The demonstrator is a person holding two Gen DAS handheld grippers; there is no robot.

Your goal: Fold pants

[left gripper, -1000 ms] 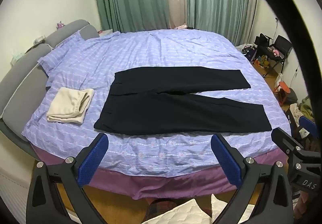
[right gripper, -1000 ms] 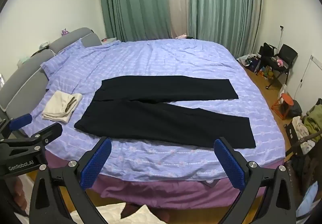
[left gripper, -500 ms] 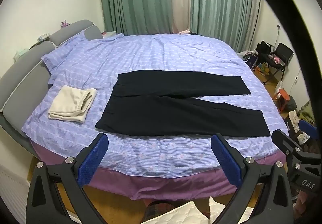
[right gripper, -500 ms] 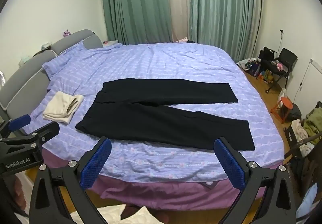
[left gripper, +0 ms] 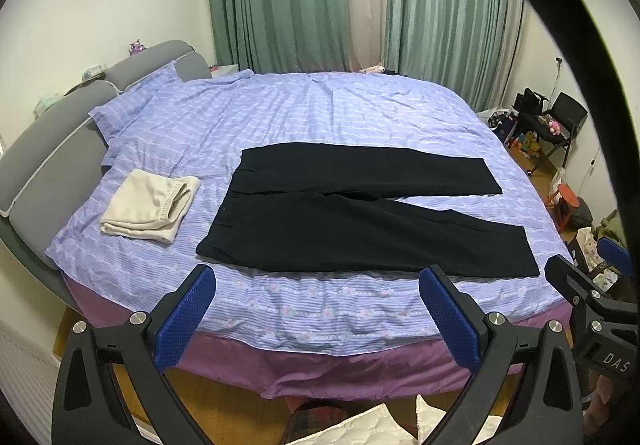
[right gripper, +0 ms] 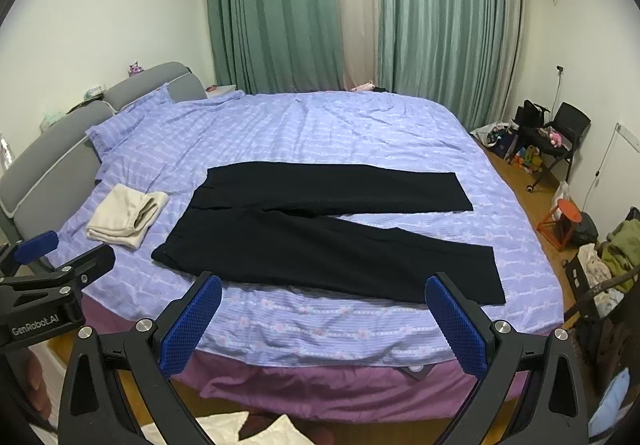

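Black pants (left gripper: 360,217) lie flat on the bed, waistband to the left, both legs spread apart toward the right; they also show in the right wrist view (right gripper: 320,233). My left gripper (left gripper: 318,315) is open and empty, held off the near side of the bed, short of the pants. My right gripper (right gripper: 324,319) is open and empty too, off the bed's near edge. The right gripper's body shows at the right of the left wrist view (left gripper: 592,309), and the left gripper's body at the left of the right wrist view (right gripper: 52,285).
A folded cream garment (left gripper: 150,207) lies left of the pants. The bed (left gripper: 320,113) has a purple striped sheet and a grey headboard (left gripper: 52,149) at left. Green curtains hang behind. A chair with clutter (left gripper: 552,125) and an orange stool (left gripper: 566,201) stand on the floor at right.
Both views have tilted up a little and drawn back slightly, so the bed sits lower in frame. The pants and the cream garment have not moved. Both grippers stay open.
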